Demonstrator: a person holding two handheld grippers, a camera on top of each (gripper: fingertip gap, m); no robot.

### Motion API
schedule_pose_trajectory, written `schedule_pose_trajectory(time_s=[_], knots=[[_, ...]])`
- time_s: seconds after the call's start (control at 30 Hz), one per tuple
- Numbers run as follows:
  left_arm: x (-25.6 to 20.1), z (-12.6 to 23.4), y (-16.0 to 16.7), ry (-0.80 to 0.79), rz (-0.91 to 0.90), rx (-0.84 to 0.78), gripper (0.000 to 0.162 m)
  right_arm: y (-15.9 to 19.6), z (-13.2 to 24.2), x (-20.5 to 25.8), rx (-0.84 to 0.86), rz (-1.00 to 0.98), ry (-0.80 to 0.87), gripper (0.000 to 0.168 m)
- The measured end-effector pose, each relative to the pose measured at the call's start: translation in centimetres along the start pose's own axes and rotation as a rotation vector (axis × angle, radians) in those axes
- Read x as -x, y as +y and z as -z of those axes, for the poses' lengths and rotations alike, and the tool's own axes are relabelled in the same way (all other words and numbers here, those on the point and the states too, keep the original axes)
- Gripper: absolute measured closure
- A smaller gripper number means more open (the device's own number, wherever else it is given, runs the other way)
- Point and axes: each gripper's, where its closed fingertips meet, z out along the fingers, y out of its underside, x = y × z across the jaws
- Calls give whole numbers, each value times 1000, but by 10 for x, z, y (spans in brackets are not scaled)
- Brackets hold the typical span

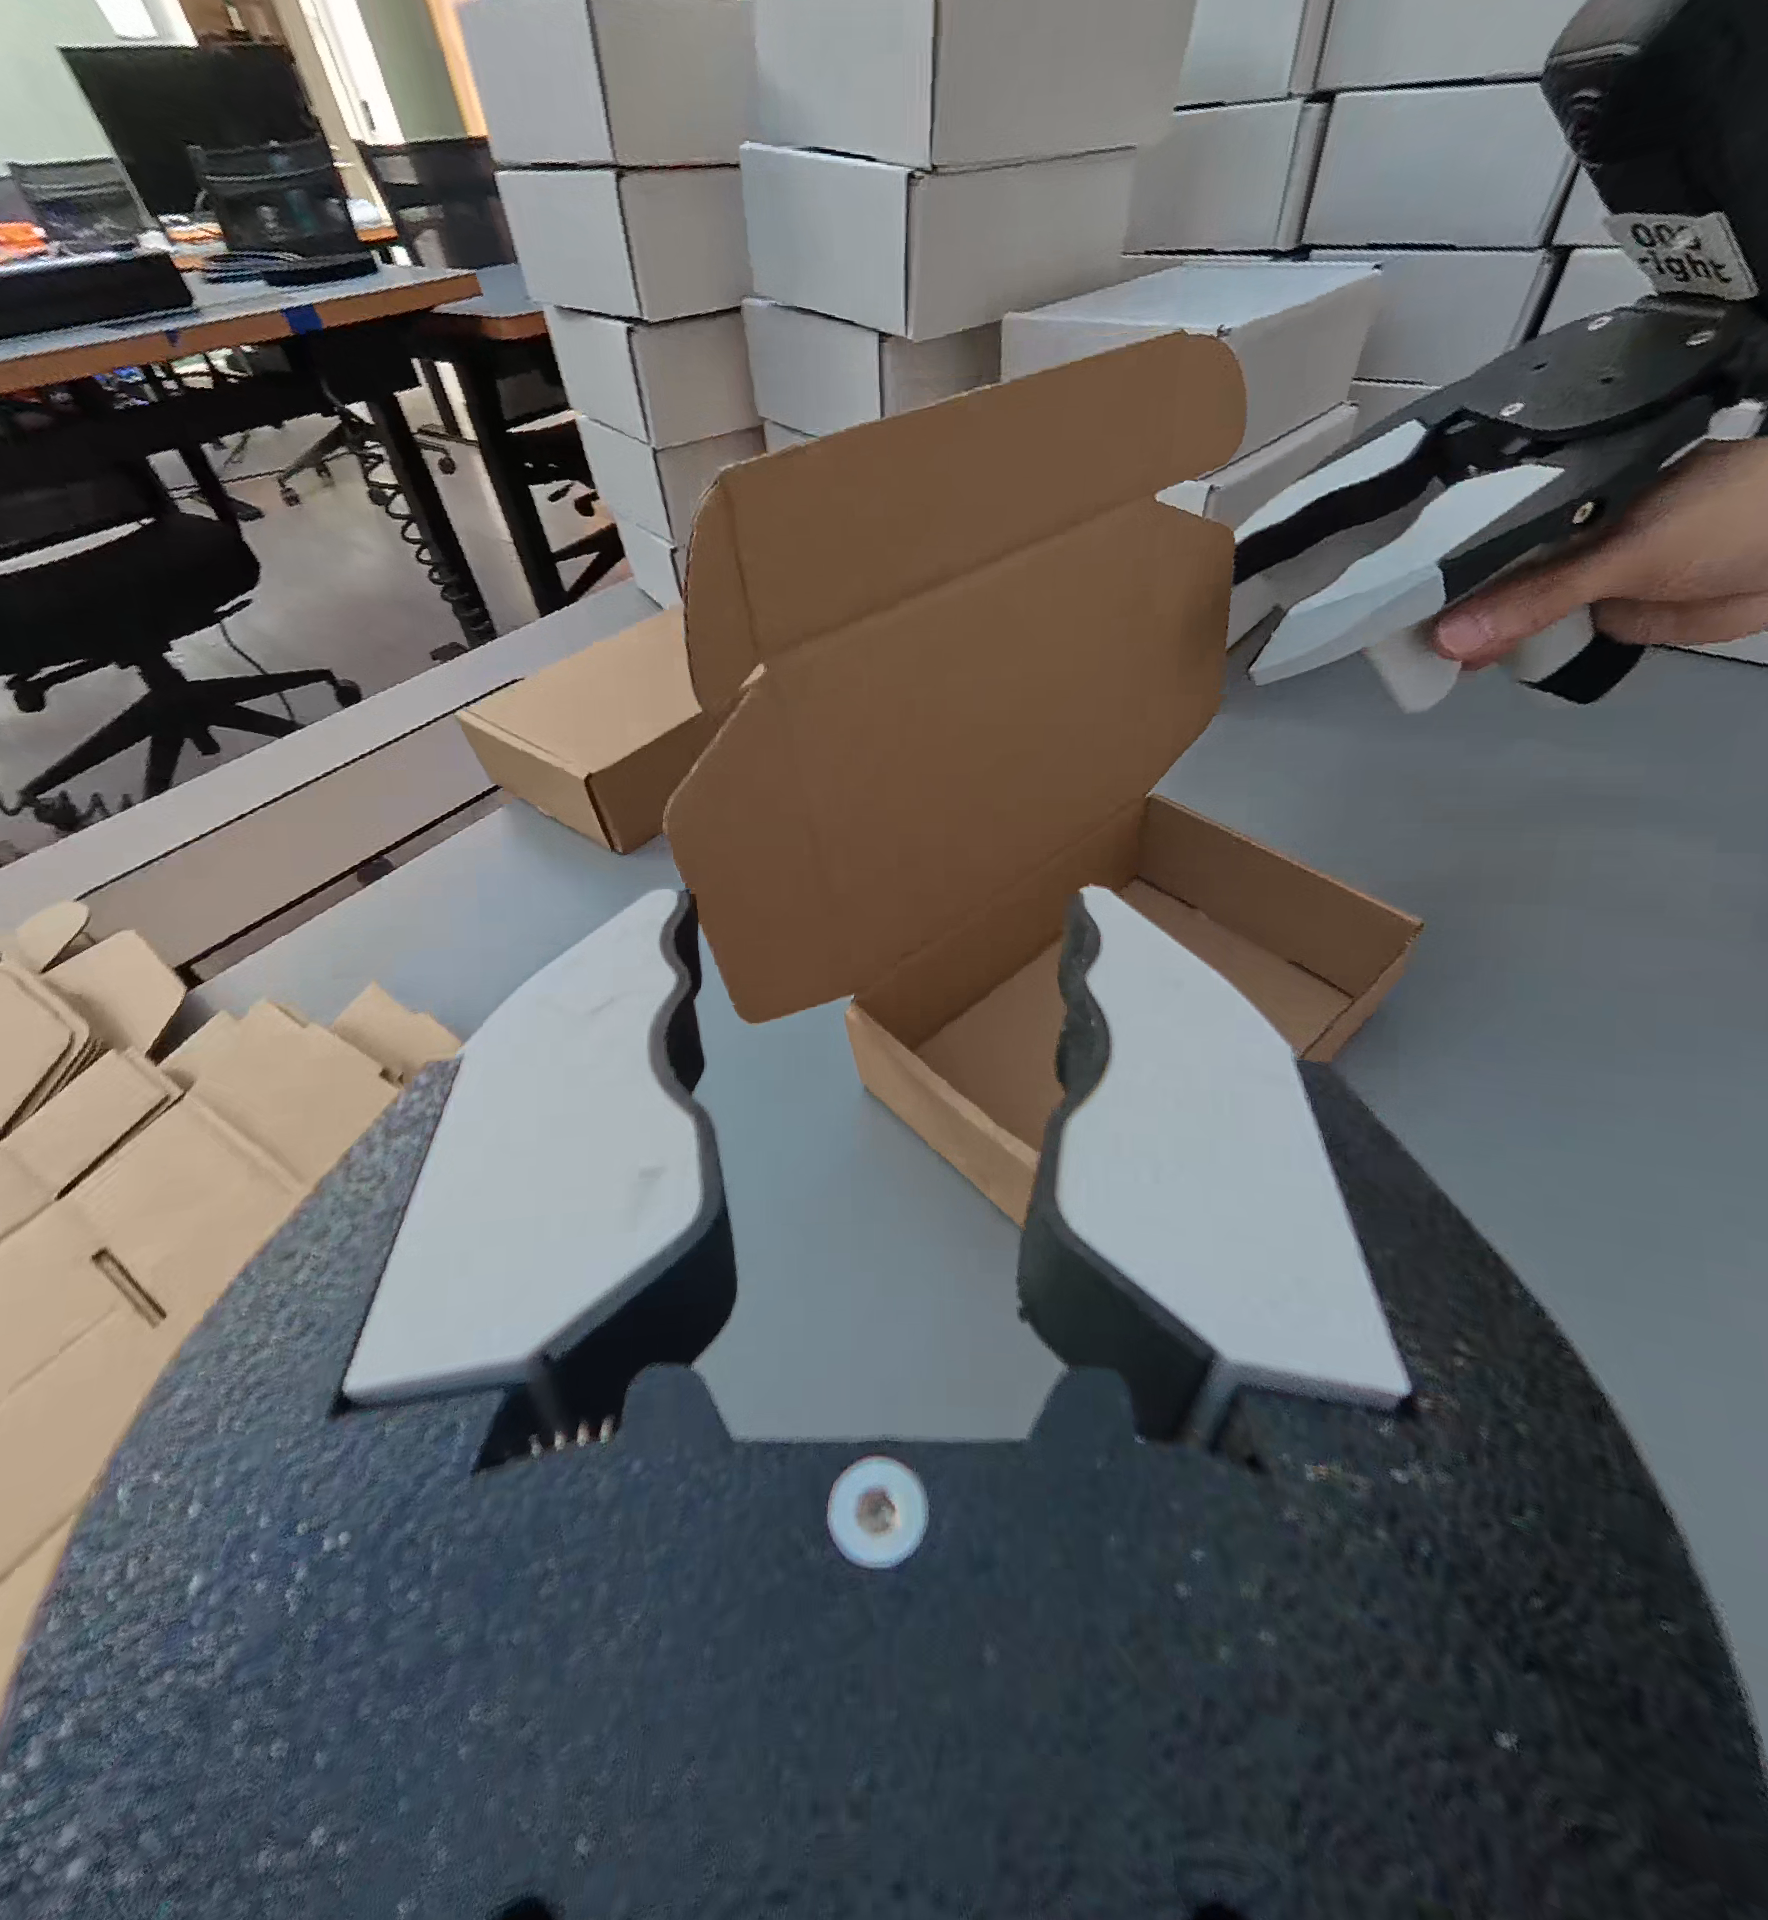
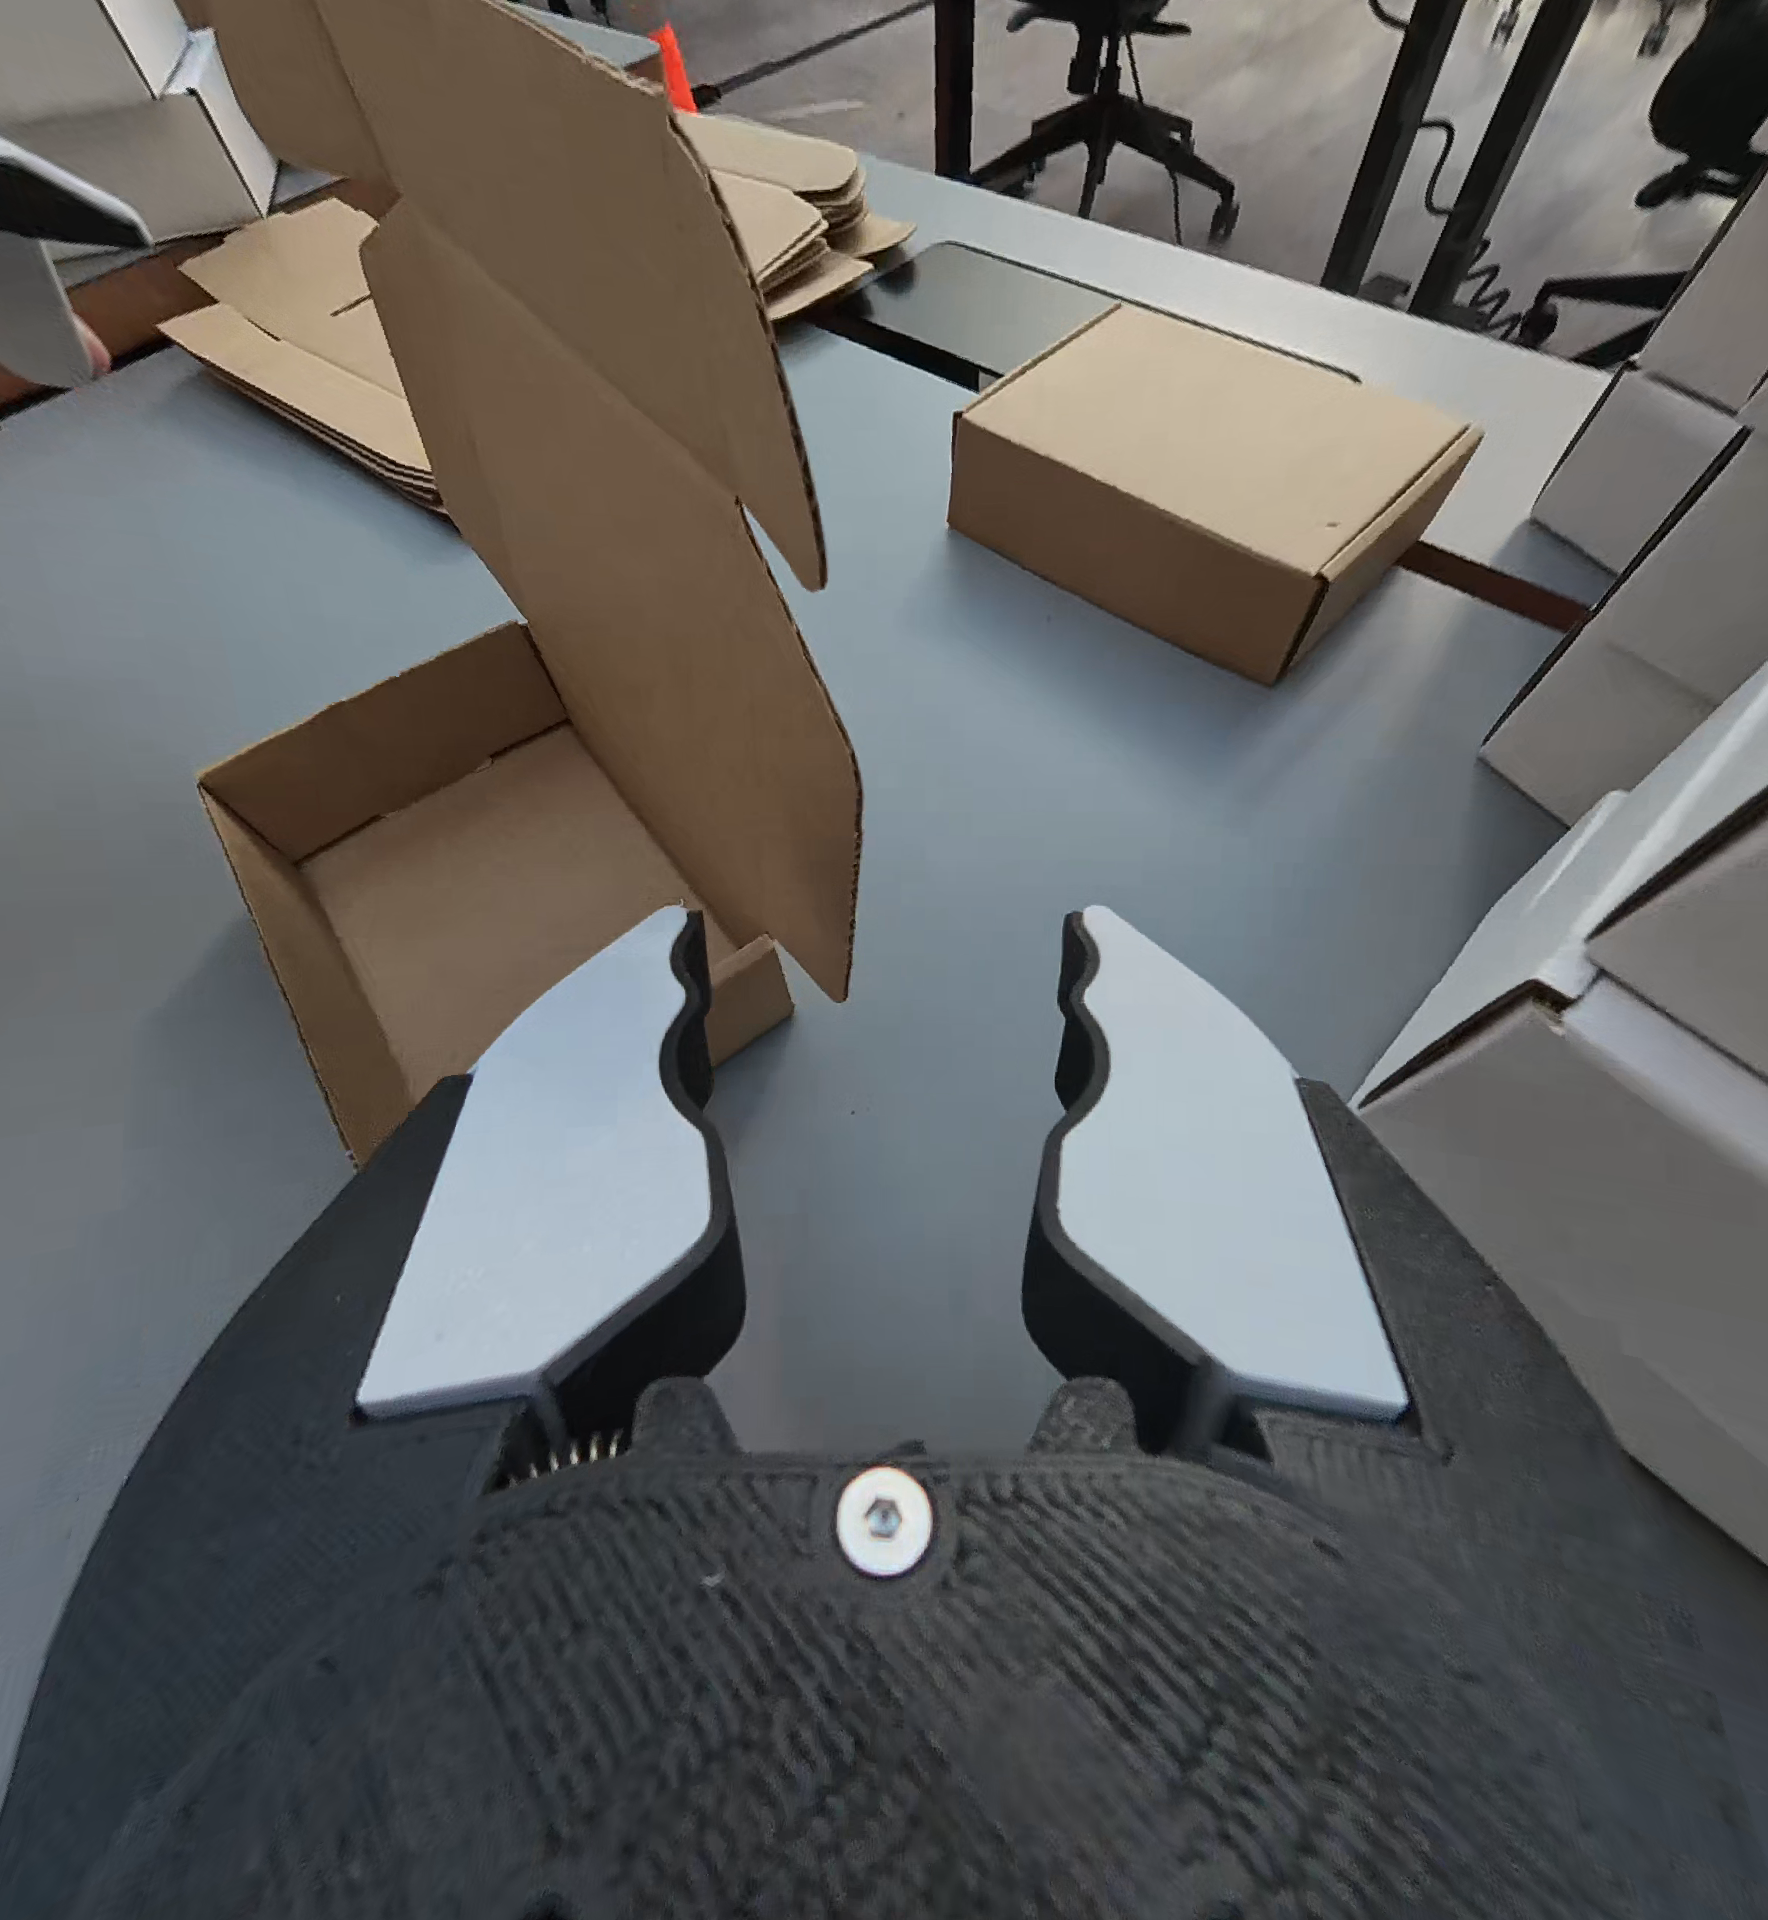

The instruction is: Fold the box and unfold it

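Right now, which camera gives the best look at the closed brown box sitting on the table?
The right wrist view: the closed brown box shows whole there, its top and two sides unobstructed on the grey table. In the left wrist view only one end of it shows, since the open box's raised lid hides the rest.

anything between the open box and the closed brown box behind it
Nothing: in the right wrist view only bare grey table lies between the open box and the closed brown box. The open box's raised lid leans partly across that gap.

Stacked white boxes (image 1: 921,229), flat cardboard blanks (image 1: 80,1195)
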Motion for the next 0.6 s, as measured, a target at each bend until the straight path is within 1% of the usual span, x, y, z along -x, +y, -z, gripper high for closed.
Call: schedule_pose_trajectory(time_s=[0.1,0.2,0.3,0.4,0.6], knots=[[14,-20,-3,83,1,33,99,-7,6,0,-61,85,-67,117],[22,-39,6,174,-1,93,106,-17,12,2,-130,157,-132,127],[25,-53,13,239,-9,136,106,-21,11,5,-131,204,-206,129],[30,-63,10,272,-2,134,109,-24,7,4,-114,224,-237,129],[29,-64,11,396,28,181,132,-26,2,9,-109,236,-312,144]])
